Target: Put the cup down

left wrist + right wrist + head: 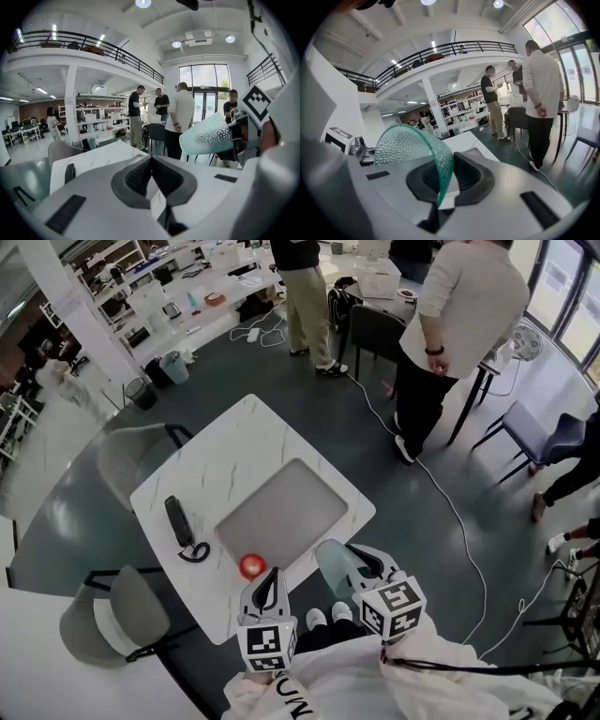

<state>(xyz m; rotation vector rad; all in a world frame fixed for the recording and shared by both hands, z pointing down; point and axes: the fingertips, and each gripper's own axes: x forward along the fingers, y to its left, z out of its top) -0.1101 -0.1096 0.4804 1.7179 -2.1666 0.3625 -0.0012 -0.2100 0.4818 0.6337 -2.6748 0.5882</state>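
Currently: cup [412, 145], dimpled glass, pinched by rim in right tongs [445, 180] at the tabletop's [272, 437] near edge, not yet set down; left tongs [152, 176] pressed together, empty.

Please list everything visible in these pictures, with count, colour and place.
table: one, white marble, middle of the floor.
mat: one, grey, middle of the table.
black object: one, black, table's left part.
red object: one, red, near the table's near edge.
cup: one, clear green, in the right gripper, at the table's edge.
chairs: two, grey, left of the table.
people: at least two, standing beyond the table.
cable: one, white, floor at right.
left gripper: one, white, shut, empty, by the red object.
right gripper: one, white, shut on the cup's wall.
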